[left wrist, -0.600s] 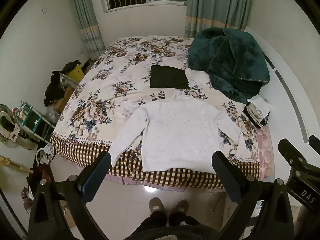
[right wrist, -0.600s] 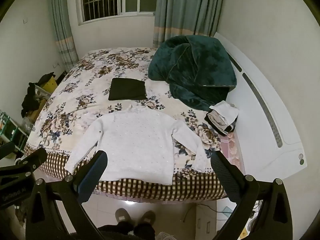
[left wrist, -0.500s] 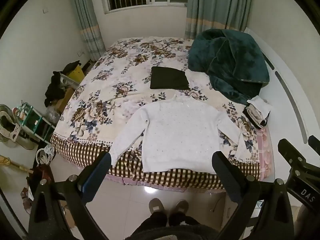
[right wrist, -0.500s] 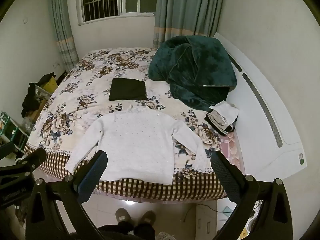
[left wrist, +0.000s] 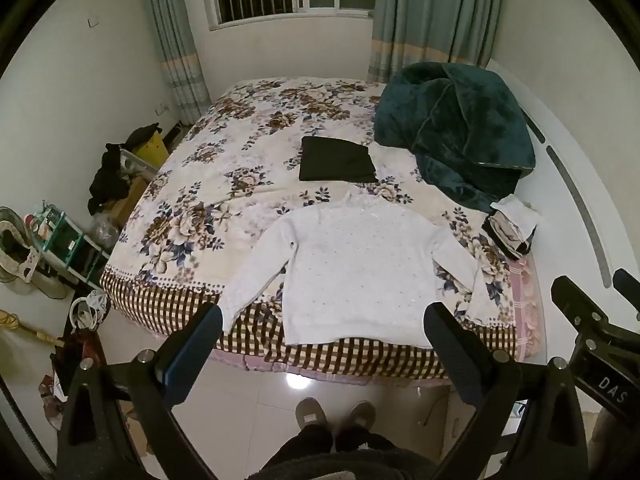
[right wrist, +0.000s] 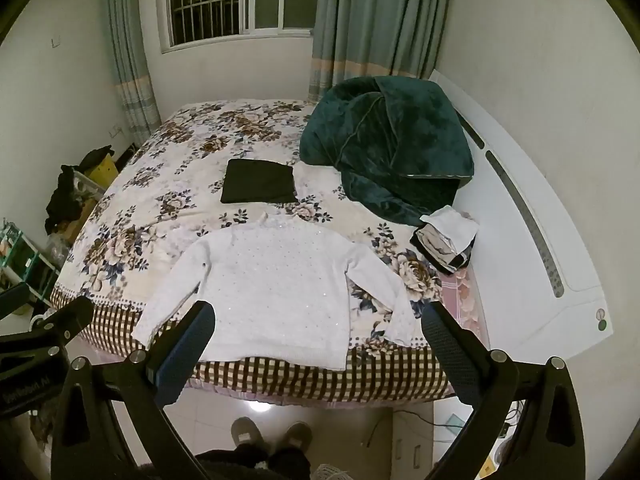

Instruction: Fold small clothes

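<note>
A small white sweater point(left wrist: 356, 268) lies spread flat, sleeves out, at the near edge of a floral bed point(left wrist: 224, 184); it also shows in the right wrist view point(right wrist: 276, 288). A folded black garment point(left wrist: 336, 160) lies behind it, also in the right wrist view point(right wrist: 258, 187). My left gripper point(left wrist: 322, 320) is open and empty, held above the floor in front of the bed. My right gripper point(right wrist: 318, 318) is open and empty, at the same distance, to the right of the left one.
A dark green blanket point(left wrist: 456, 136) is heaped at the bed's far right. A small stack of folded clothes point(left wrist: 510, 228) sits at the right edge by the white headboard point(right wrist: 532, 248). Clutter and a shelf point(left wrist: 64, 236) stand on the floor at left. My feet point(left wrist: 336, 414) are on the tiles.
</note>
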Tool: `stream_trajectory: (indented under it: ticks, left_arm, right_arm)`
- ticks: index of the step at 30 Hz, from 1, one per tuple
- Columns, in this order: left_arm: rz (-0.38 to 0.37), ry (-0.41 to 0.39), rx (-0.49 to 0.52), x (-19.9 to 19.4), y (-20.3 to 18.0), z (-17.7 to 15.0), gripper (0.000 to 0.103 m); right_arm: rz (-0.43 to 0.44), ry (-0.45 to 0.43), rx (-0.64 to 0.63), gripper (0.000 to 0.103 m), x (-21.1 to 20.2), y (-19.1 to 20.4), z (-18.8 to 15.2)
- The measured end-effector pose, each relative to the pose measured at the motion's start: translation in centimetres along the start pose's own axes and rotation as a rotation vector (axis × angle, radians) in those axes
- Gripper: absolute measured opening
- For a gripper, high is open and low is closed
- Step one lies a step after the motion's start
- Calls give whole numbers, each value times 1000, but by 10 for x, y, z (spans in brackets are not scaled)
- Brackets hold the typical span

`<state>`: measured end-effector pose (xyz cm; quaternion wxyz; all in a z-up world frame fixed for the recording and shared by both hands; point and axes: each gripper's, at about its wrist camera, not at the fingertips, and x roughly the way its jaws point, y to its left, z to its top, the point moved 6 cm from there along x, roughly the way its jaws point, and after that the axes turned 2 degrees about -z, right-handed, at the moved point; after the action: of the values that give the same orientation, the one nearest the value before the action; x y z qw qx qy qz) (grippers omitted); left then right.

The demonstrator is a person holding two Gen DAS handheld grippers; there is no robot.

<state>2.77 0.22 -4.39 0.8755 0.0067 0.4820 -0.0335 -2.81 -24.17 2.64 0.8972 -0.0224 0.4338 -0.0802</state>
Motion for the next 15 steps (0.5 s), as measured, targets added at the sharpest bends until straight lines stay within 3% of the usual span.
stream_trajectory:
  ticks: [15]
  left_arm:
    - [-3, -21, -2, -14, -12, 10, 103]
  right_arm:
    - [9, -7, -4, 103, -16, -2, 5]
